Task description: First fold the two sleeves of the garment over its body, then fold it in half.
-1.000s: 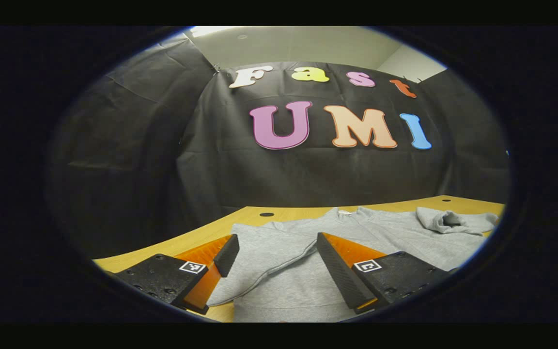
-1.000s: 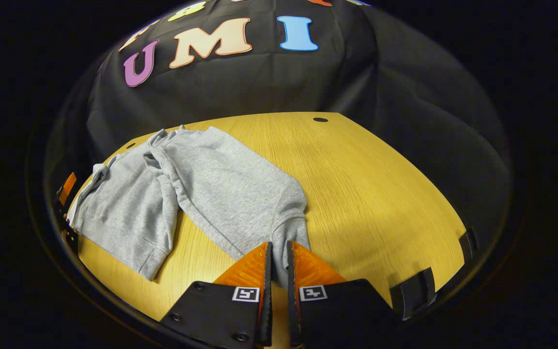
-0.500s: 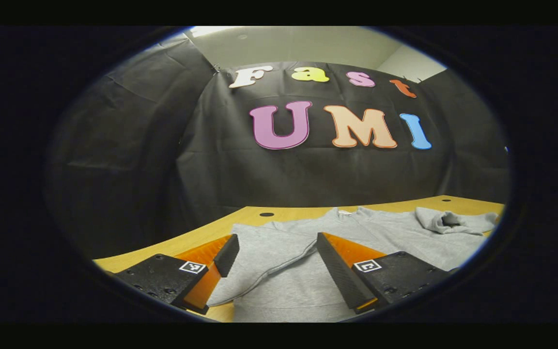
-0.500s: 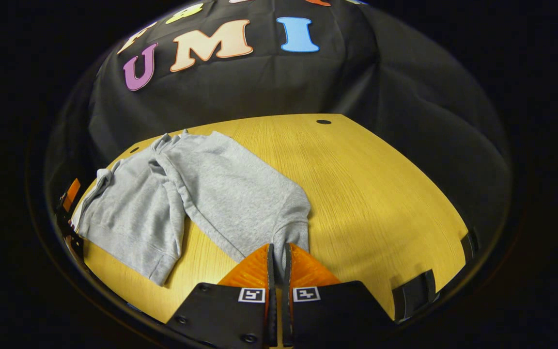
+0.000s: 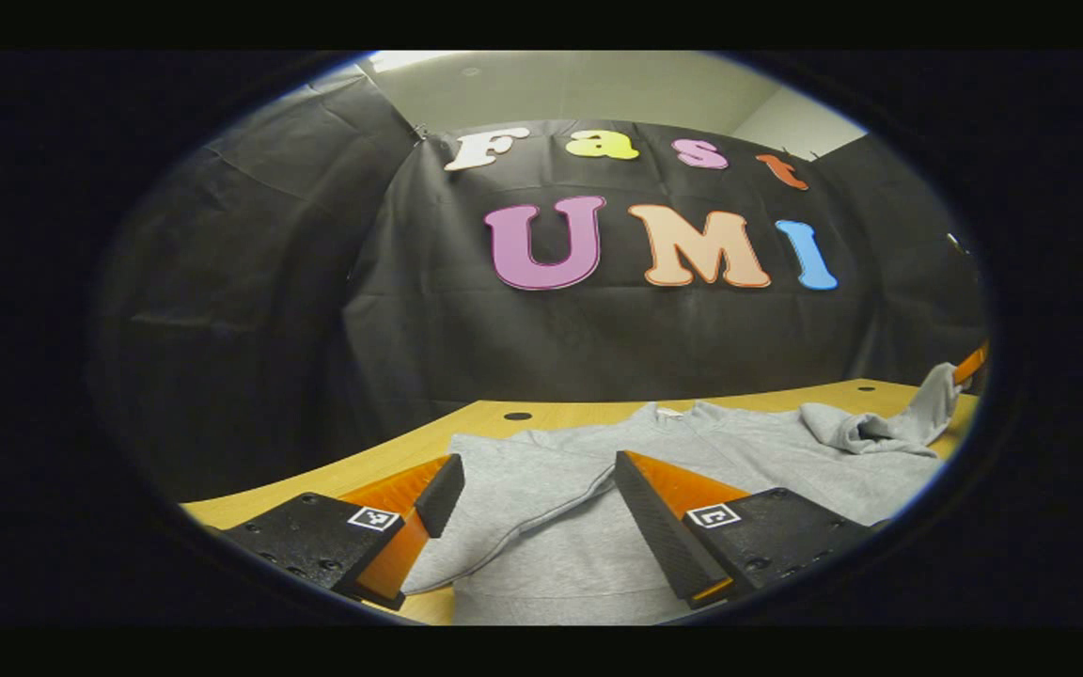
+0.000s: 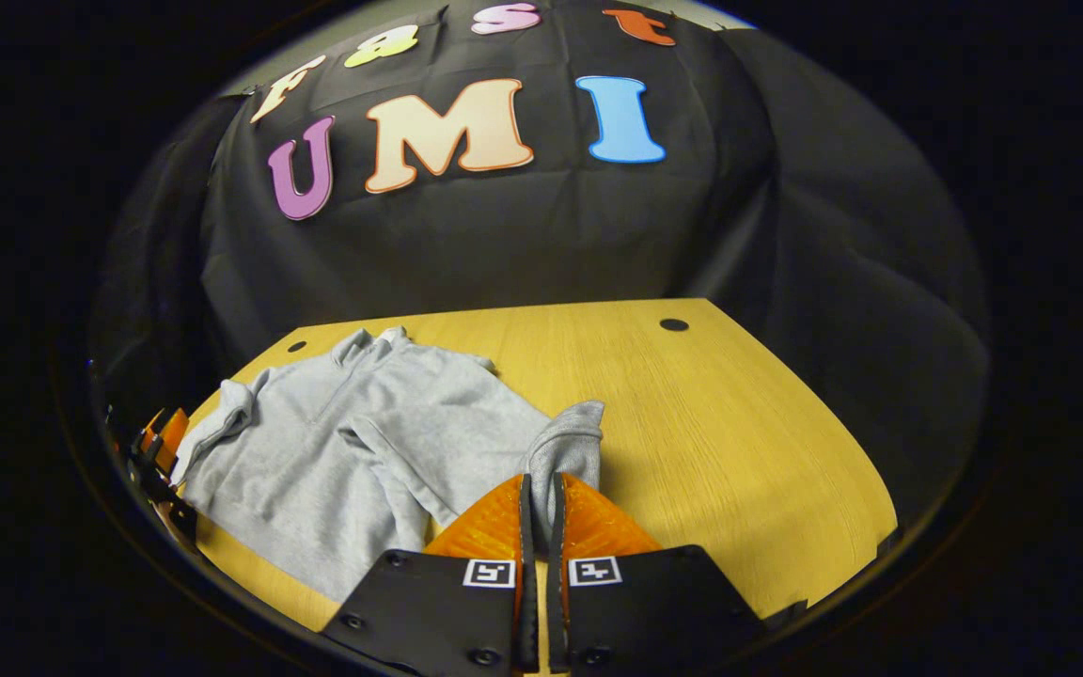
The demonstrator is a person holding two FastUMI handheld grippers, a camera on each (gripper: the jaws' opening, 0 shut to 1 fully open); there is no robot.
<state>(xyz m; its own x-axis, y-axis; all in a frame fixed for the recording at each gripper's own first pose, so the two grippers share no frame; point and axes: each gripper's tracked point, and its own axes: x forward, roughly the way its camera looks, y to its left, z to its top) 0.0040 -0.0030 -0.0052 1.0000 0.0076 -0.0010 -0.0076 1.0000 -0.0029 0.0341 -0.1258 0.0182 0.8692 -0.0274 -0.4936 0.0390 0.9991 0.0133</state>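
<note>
Tabletop sweatshirt (image 6: 353, 451), sleeve (image 6: 568, 449) between right gripper (image 6: 539, 489)

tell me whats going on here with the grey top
A person with a gripper in each hand is folding a grey sweatshirt on a wooden table. The right gripper is shut on one sleeve's cuff, lifting it off the table. The left gripper is open, low over the other sleeve, which already lies across the body.

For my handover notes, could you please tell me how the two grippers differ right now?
The left gripper has its jaws wide open over the grey sweatshirt, gripping nothing; the right gripper is shut on the sleeve cuff. The left sits low; the right lifts the cuff off the table. Both point toward the booth wall.
</note>
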